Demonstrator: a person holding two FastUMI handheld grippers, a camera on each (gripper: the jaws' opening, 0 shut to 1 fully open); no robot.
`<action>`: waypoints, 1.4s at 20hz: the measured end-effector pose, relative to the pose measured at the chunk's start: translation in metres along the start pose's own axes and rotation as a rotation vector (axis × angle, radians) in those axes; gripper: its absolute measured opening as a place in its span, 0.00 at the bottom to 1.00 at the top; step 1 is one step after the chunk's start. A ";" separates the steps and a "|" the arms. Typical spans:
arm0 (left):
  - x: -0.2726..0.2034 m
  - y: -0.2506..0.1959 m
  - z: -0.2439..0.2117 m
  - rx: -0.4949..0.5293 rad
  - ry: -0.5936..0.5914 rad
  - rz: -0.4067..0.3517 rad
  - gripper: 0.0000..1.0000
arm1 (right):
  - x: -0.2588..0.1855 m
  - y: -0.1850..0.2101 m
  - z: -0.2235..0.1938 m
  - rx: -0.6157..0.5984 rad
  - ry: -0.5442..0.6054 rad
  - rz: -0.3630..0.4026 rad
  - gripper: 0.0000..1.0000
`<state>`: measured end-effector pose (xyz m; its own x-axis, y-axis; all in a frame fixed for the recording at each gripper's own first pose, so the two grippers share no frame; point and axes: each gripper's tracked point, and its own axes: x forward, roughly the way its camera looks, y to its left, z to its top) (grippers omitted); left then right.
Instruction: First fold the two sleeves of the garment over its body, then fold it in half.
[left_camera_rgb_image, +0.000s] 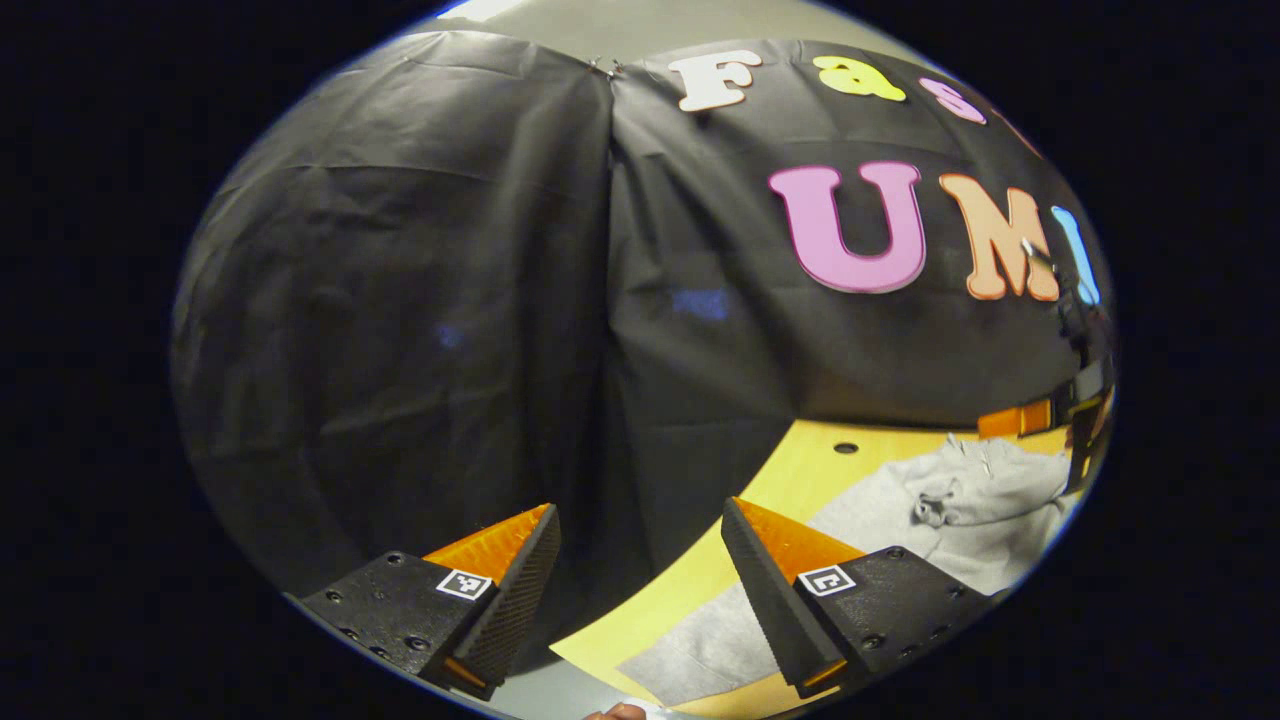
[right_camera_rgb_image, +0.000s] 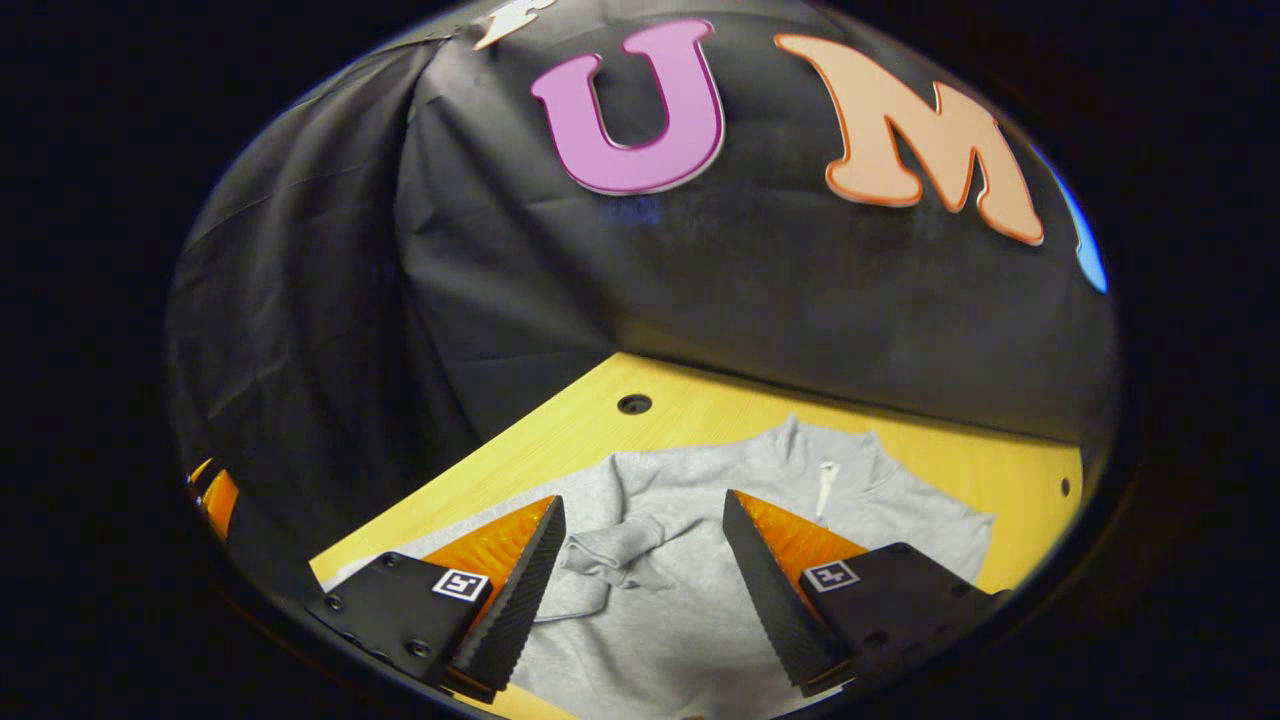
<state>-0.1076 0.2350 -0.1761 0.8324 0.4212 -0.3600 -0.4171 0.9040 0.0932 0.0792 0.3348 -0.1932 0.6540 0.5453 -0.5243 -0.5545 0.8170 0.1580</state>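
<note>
A grey zip-neck sweatshirt (right_camera_rgb_image: 700, 580) lies flat on the yellow wooden table (right_camera_rgb_image: 700, 415), collar toward the booth wall. One sleeve cuff (right_camera_rgb_image: 615, 548) lies bunched on its chest. My right gripper (right_camera_rgb_image: 640, 590) hovers open above the chest, with that cuff showing between its fingers and nothing gripped. In the left gripper view the sweatshirt (left_camera_rgb_image: 960, 510) lies at the lower right on the table (left_camera_rgb_image: 790, 480). My left gripper (left_camera_rgb_image: 640, 590) stands open over the table's left edge, holding nothing, with its right finger above a flat grey edge of the garment (left_camera_rgb_image: 700, 650).
Round holes pierce the table top (right_camera_rgb_image: 634, 404) near the back and at the far right (right_camera_rgb_image: 1064, 487). The black cloth wall closes off the back and left. The other gripper (left_camera_rgb_image: 1040, 415) shows at the right rim of the left gripper view.
</note>
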 end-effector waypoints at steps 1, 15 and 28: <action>0.004 -0.003 -0.015 -0.009 0.037 -0.013 0.99 | -0.013 -0.004 0.008 -0.017 -0.027 -0.008 0.98; 0.015 -0.026 -0.184 -0.039 0.397 -0.031 0.96 | -0.119 -0.108 -0.001 -0.029 -0.081 -0.180 0.98; 0.019 -0.059 -0.197 -0.093 0.457 -0.095 0.33 | -0.149 -0.132 -0.002 0.060 -0.141 -0.217 0.98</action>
<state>-0.1393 0.1753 -0.3707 0.6316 0.2431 -0.7362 -0.3948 0.9181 -0.0356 0.0536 0.1450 -0.1376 0.8219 0.3735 -0.4301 -0.3648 0.9250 0.1062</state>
